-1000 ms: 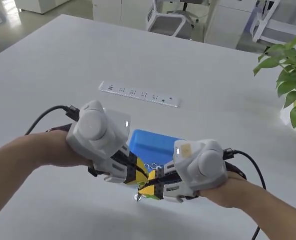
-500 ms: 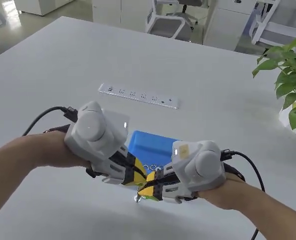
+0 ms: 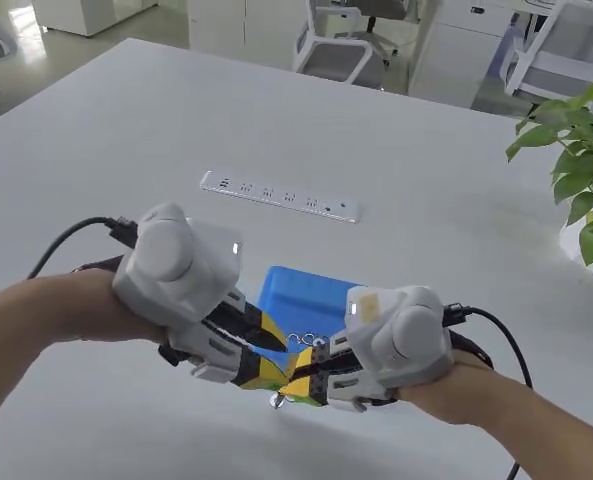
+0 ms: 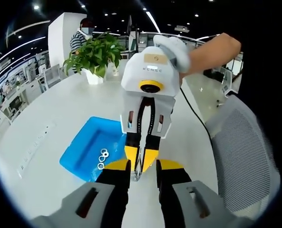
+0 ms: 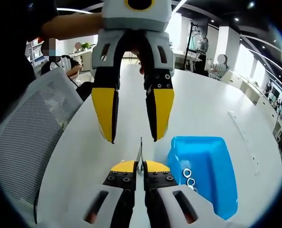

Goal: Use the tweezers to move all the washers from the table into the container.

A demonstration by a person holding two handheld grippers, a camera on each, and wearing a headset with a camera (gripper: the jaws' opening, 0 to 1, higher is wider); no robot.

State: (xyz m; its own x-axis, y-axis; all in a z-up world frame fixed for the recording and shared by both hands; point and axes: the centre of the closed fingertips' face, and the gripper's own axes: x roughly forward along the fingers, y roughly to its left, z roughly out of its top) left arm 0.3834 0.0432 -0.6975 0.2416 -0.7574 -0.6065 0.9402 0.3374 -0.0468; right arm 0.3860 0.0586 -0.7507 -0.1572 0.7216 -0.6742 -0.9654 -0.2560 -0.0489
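Left gripper (image 3: 269,352) pulled leftward, away from right gripper (image 3: 298,382).

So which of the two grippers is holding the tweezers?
The right gripper: its fingers are shut on the tweezers, while those of the left gripper stand apart.

The camera on my left gripper (image 5: 133,139) rides low over the table (image 4: 50,114). It looks right along my own jaws, straight at my right gripper (image 4: 139,168), very near. The camera on my right gripper looks left the opposite way. It sits nose to nose with the left gripper, past the tweezers (image 5: 140,149) pinched in its own jaws. My head camera looks forward and down from the near edge, close above both grippers, out to the power strip (image 3: 278,195) and the plant (image 3: 576,150) at the far right. All three views share the blue container (image 3: 311,290) and its washers (image 4: 102,159), just on the far side of the jaws. The left gripper view and the head view also share the plant.
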